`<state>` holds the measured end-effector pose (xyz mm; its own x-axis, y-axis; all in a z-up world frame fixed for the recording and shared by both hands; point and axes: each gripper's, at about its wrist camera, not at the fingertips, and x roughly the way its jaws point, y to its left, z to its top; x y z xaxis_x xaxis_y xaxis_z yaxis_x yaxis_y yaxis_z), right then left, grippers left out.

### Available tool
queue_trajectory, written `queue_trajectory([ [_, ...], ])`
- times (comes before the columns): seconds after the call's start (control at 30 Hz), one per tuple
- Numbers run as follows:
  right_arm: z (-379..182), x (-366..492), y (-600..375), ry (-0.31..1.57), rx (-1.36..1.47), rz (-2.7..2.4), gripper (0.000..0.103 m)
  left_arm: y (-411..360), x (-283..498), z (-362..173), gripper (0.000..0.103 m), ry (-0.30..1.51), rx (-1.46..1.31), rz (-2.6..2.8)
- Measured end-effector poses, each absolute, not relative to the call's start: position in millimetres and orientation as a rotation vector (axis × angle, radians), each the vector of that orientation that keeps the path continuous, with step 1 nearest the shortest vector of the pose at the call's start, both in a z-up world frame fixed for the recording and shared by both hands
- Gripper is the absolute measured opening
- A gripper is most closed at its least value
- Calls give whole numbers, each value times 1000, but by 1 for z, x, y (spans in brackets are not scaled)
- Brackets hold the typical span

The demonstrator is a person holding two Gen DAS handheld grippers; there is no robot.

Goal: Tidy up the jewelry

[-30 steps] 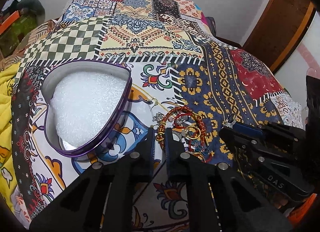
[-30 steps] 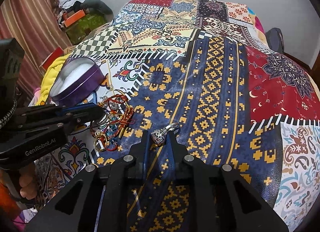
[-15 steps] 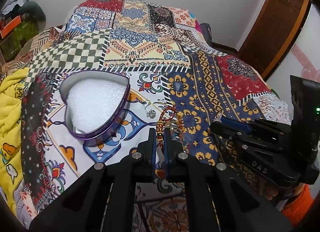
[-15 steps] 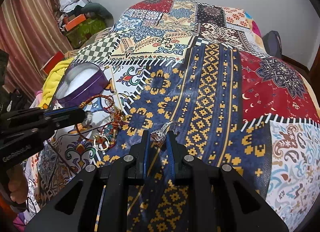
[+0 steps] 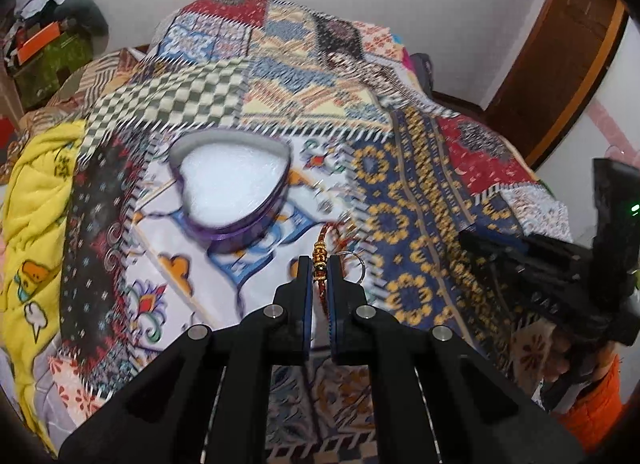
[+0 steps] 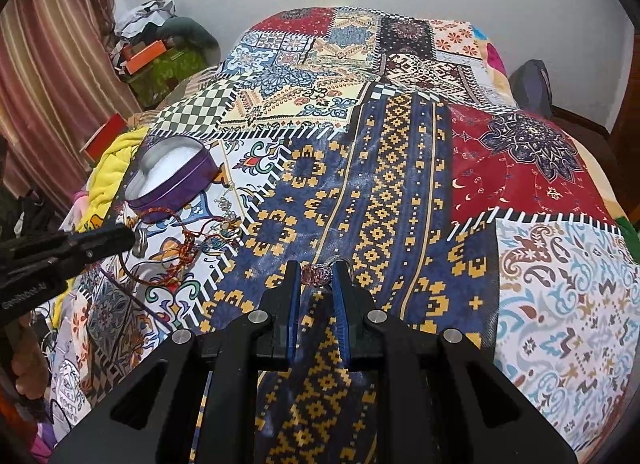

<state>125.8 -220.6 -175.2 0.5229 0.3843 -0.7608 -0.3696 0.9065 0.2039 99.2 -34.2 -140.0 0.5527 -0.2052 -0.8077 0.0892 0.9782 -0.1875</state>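
Observation:
My left gripper point(image 5: 319, 264) is shut on a red beaded bracelet point(image 5: 320, 258) with gold beads, held above the patchwork bedspread; a silver ring point(image 5: 352, 268) hangs beside it. In the right wrist view the bracelet's red loop point(image 6: 176, 240) dangles from that gripper point(image 6: 132, 240) with more jewelry trailing to a tangle point(image 6: 228, 228) on the spread. The purple heart-shaped tin point(image 5: 232, 188) with white foam inside lies ahead and to the left. My right gripper point(image 6: 318, 274) is shut on a small ornate silver and red ring point(image 6: 318, 275).
A patchwork bedspread point(image 6: 392, 168) covers the bed. A yellow blanket point(image 5: 36, 216) lies at the left edge. Boxes and clutter point(image 6: 156, 56) stand by the far left wall, near a striped curtain point(image 6: 48, 64). A wooden door frame point(image 5: 560, 64) is at the right.
Both grippers have risen from the bedspread. The left one has lifted the red bracelet out of the jewelry pile; the right one has lifted the ring. The tin now looks farther away.

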Motion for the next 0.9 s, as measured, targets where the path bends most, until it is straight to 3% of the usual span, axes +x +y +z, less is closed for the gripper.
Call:
queue_trajectory([
  [0.3,-174,122,-217,914,13,451,14,-12,85,-154,6,1036,-133,-113],
  [0.5,-174,121,-219,916,6,443,14,-10,84,-156,28,1041,-140,-113],
  [0.6,-175,121,-222,918,8,436,14,-12,90,-159,28,1051,-157,-119],
  [0.67,-175,122,-223,919,10,432,14,-15,93,-164,28,1051,-157,-123],
  [0.73,-175,122,-223,921,11,429,14,-20,95,-168,18,1052,-134,-112],
  [0.77,-175,121,-224,922,10,429,14,-22,96,-170,6,1048,-112,-103],
  [0.9,-172,120,-224,916,6,428,14,-23,93,-164,5,1023,-111,-118],
])
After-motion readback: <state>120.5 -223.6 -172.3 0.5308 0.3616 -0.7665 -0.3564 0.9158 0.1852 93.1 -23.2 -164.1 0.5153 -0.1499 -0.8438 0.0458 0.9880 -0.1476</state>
